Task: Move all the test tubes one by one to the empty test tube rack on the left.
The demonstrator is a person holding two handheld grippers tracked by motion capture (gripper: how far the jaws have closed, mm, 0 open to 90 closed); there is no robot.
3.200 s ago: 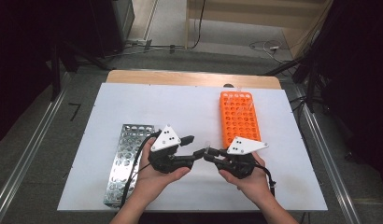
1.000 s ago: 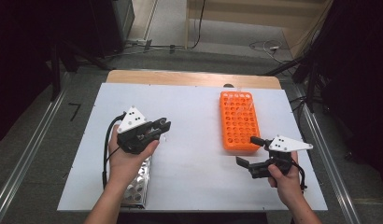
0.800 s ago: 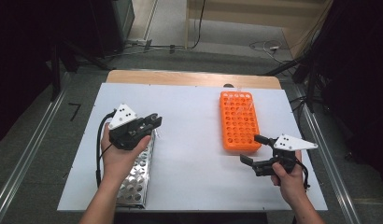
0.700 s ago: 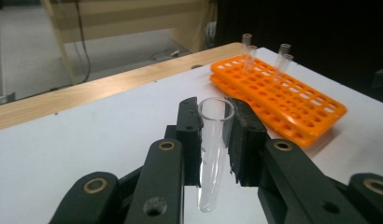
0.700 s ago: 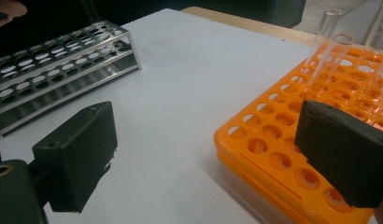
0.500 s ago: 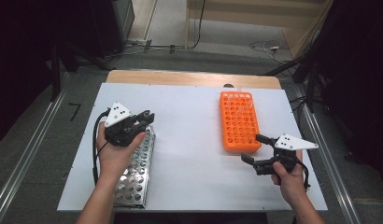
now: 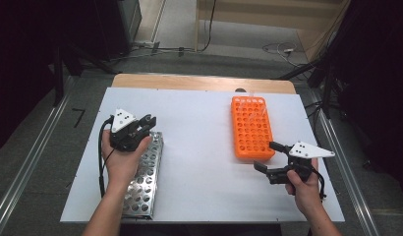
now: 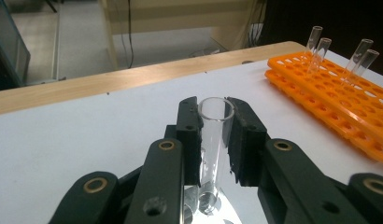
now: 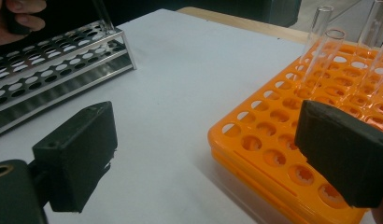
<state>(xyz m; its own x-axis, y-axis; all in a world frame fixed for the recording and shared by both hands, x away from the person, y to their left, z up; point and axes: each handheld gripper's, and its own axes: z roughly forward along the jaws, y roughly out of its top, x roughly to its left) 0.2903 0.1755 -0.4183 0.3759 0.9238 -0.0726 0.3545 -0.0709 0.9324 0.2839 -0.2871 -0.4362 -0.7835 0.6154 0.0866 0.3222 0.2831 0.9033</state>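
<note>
Clear glass, upright between black pads: the left gripper (image 8: 213, 140) is closed on a tube (image 8: 213, 154), pinching it near its open rim, its long axis close to vertical and its rounded bottom hanging just over the steel rack (image 7: 143, 184) below. Seen from above, the left gripper (image 7: 132, 132) sits over that rack's far end, at the left of the white table (image 7: 199, 196) — so the hole the tube wants lies almost straight down from the jaws, not off to either side. Whether the bottom has already entered a hole cannot be told.

The right gripper (image 7: 272, 158) holds nothing; its jaws stand wide apart, beside the near end of the orange rack (image 7: 252, 129), where four more tubes (image 9: 320, 44) stand at the far end. The right hand (image 7: 303, 189) is the nearer to that supply — the left, by its load and place, is the one placed to lower.

Judged from here, the coming move is a short vertical descent, with the tube kept plumb.
</note>
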